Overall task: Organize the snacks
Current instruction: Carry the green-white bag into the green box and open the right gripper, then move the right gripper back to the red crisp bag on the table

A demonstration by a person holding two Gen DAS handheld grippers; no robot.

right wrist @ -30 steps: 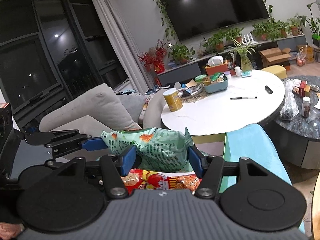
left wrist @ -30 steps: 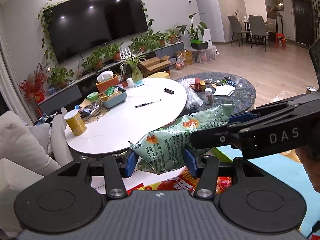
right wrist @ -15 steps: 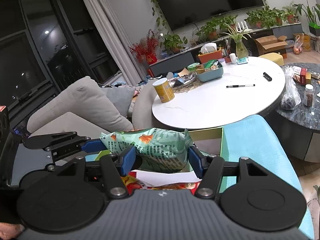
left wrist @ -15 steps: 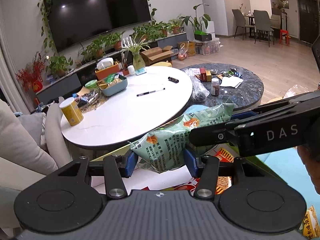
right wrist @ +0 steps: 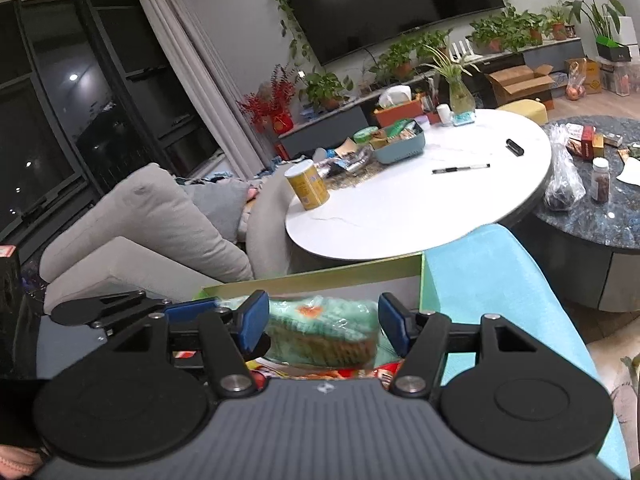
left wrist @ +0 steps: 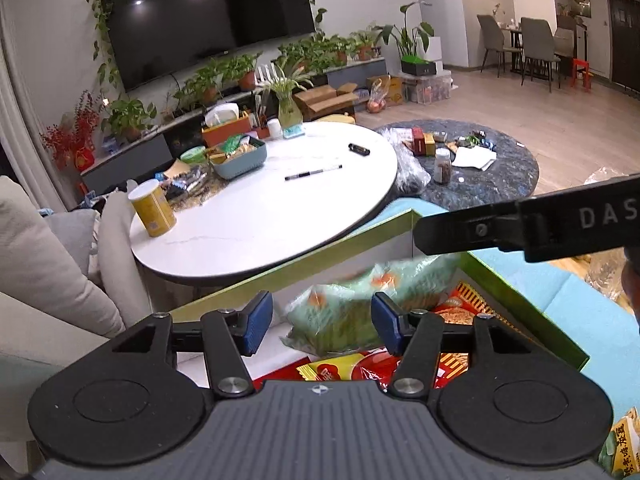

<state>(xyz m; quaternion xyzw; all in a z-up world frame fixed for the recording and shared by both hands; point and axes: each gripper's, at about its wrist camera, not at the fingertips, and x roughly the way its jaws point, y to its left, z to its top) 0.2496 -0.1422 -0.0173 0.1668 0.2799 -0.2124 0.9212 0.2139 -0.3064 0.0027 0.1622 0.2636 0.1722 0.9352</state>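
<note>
A green snack bag point(left wrist: 360, 304) lies blurred inside a green-rimmed box point(left wrist: 320, 256), on top of red and yellow snack packets point(left wrist: 344, 368). My left gripper point(left wrist: 320, 320) is open above the box, its blue pads apart from the bag. My right gripper point(right wrist: 320, 320) is open too, with the same green bag point(right wrist: 324, 336) below and between its pads, not touching them. The box rim point(right wrist: 320, 276) shows in the right wrist view. The right gripper's arm crosses the left wrist view at the upper right.
A round white table point(left wrist: 272, 208) beyond the box holds a yellow can point(left wrist: 152, 210), a blue snack basket point(left wrist: 240, 158), a pen point(left wrist: 314, 173). A dark round table point(left wrist: 480, 168) with jars stands right. A beige sofa point(right wrist: 160, 232) is left; a teal cushion point(right wrist: 500, 292) flanks the box.
Both grippers have opened and let go of the green snack bag, which has dropped into the box. Both grippers have risen above the box.
</note>
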